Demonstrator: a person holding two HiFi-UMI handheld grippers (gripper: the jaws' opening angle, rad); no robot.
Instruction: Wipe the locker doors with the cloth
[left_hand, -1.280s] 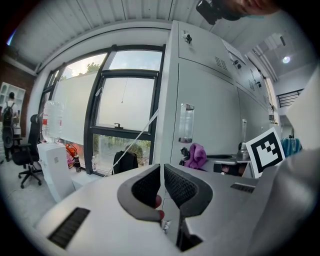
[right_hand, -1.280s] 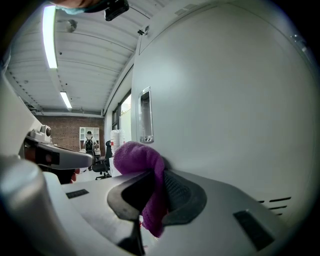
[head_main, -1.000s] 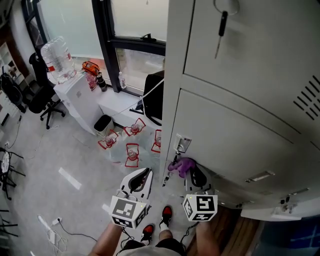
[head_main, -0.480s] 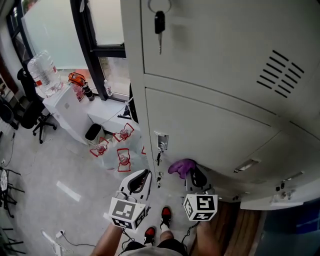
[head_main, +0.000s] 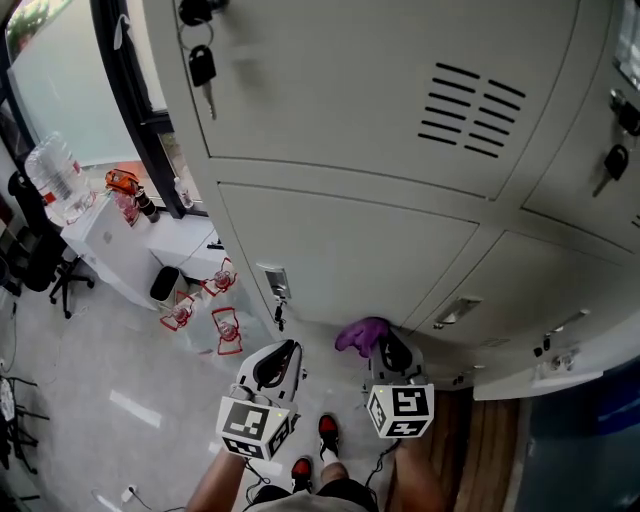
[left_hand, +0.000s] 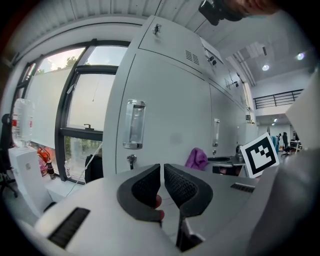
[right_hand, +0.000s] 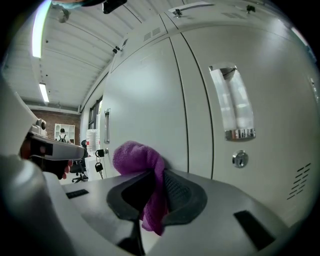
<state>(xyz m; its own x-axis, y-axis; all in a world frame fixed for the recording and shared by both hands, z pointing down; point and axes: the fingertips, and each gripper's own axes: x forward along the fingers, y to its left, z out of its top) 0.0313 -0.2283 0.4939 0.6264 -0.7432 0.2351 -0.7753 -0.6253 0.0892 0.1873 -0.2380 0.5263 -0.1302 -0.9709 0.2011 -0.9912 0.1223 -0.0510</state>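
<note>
At the far left of the head view a large water bottle (head_main: 52, 172) stands on a white table (head_main: 105, 240) by the window, with an office chair (head_main: 35, 255) beside it and a few red-and-white objects (head_main: 226, 326) on the floor nearer the lockers. A key (head_main: 203, 72) hangs from the lock of the upper locker door (head_main: 330, 90), which carries a block of vent slots (head_main: 470, 97) further right. Below it is the lower locker door (head_main: 350, 255).

The left claw (head_main: 284, 350) is held just short of the lockers, apart from them. Its own view shows the jaws drawn almost together with nothing between them.

To its right, the right claw (head_main: 386, 342) is clenched on the purple cloth (head_main: 358, 333). The cloth bunches out above the jaws and hangs below them, and its bunched end appears to press against the grey locker front near the bottom edge of the lower locker door. The person's red-and-black shoes (head_main: 328, 428) show between the two claws.
</note>
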